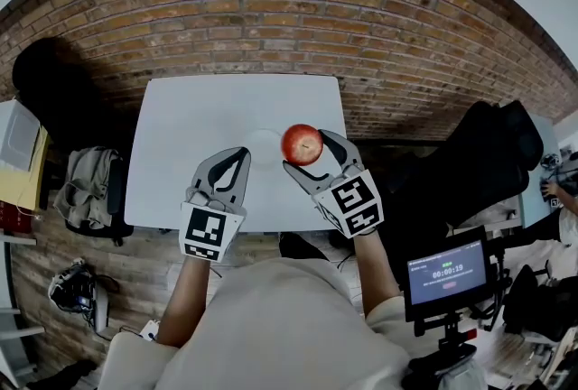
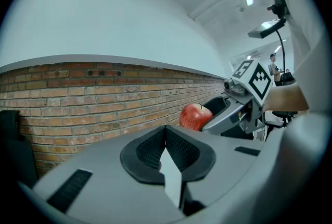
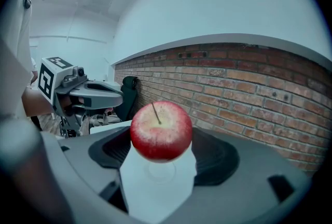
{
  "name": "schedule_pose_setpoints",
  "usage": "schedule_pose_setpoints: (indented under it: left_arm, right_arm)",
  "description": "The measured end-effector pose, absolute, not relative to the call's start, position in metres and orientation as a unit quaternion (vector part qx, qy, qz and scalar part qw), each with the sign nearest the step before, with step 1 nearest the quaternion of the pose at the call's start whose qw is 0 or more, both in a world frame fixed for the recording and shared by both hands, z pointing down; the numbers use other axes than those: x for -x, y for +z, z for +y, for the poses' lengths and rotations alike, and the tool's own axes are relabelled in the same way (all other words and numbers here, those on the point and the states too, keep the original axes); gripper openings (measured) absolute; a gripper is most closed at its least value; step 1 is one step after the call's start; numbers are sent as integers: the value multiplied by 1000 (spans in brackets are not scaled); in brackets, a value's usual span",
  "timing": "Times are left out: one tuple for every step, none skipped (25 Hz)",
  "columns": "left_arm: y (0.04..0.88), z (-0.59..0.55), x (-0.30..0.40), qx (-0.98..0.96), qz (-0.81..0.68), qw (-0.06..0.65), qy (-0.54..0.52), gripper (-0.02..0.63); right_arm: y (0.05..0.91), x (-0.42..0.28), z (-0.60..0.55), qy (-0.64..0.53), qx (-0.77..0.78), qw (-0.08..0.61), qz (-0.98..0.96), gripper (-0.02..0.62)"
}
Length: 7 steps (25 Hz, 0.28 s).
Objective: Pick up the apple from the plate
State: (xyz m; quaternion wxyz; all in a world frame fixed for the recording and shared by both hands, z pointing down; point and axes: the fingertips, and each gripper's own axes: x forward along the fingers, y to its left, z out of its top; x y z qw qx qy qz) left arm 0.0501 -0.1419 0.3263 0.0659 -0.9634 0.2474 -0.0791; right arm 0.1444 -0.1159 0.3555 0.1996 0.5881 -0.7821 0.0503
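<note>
Pickup looked all but done: the round red apple (image 1: 302, 143) sat clamped between the two jaws of the right gripper (image 1: 310, 155), stem up, hanging in the air clear of the white rectangular table (image 1: 194, 126). Directly beneath it lay the shallow white round plate (image 1: 261, 143), faint against the tabletop and, as far as could be seen, holding nothing. The left gripper (image 1: 238, 160) hovered just beside the plate, its jaws pressed together at the tips with nothing between them. By my reading, the next move called only for a steady squeeze and a level carry, since the smooth, round fruit could roll out of a slack grip.
</note>
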Motion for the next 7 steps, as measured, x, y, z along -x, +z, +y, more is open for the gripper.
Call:
schedule_pose_setpoints:
  left_arm:
    - [327, -142, -50, 963, 247, 66, -80, 6]
    - [328, -142, -50, 963, 247, 66, -80, 6]
    - [328, -142, -51, 963, 247, 65, -80, 6]
    - [328, -142, -51, 963, 247, 65, -81, 6]
    - [328, -142, -51, 963, 248, 65, -81, 6]
    - [328, -142, -51, 963, 248, 65, -81, 6]
    - [328, -143, -51, 963, 248, 65, -81, 6]
  right_arm:
    - [356, -144, -116, 50, -588, 199, -782, 365]
    - [356, -145, -116, 50, -588, 200, -782, 365]
    - [357, -145, -116, 50, -588, 200, -782, 365]
    - [357, -145, -116, 51, -589, 200, -782, 365]
    - [357, -146, -116, 51, -589, 200, -782, 365]
    - [357, -146, -116, 51, -589, 199, -782, 365]
    - [357, -146, -116, 52, -589, 199, -782, 365]
